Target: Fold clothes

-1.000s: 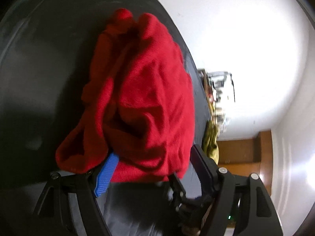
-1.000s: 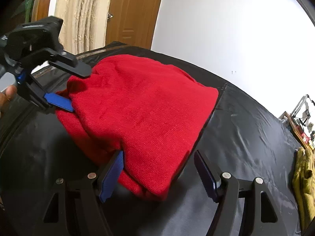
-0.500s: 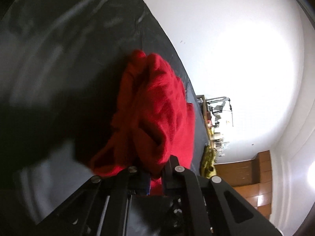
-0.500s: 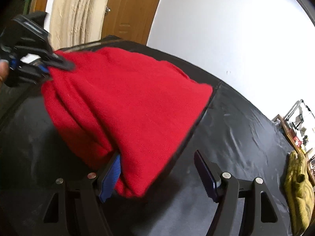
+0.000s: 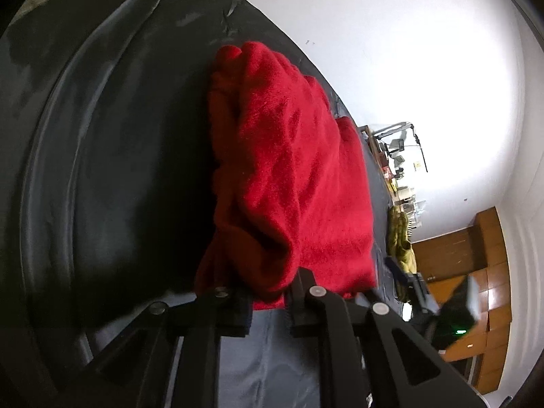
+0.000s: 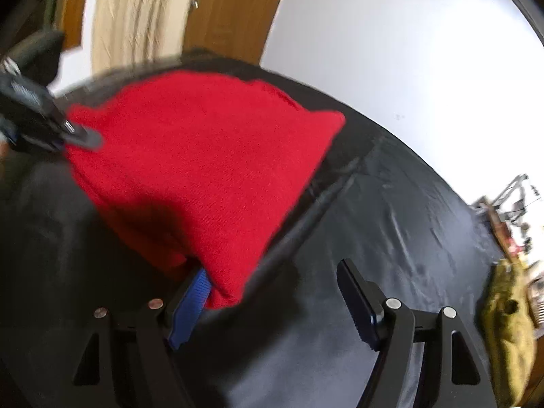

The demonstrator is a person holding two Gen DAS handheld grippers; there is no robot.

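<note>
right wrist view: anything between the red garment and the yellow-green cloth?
Only bare black table cover lies between the red garment and the yellow-green cloth; the open right gripper's right finger crosses the lower foreground.

Plain red sweater (image 5: 289,170), black tablecloth (image 6: 391,221), olive-yellow garment (image 6: 506,333).

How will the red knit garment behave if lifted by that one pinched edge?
Probably floppy: the red knit garment bunches in soft folds where the left gripper clamps it. Likely grippy, given its fuzzy knit. It may drag across the black cover.
</note>
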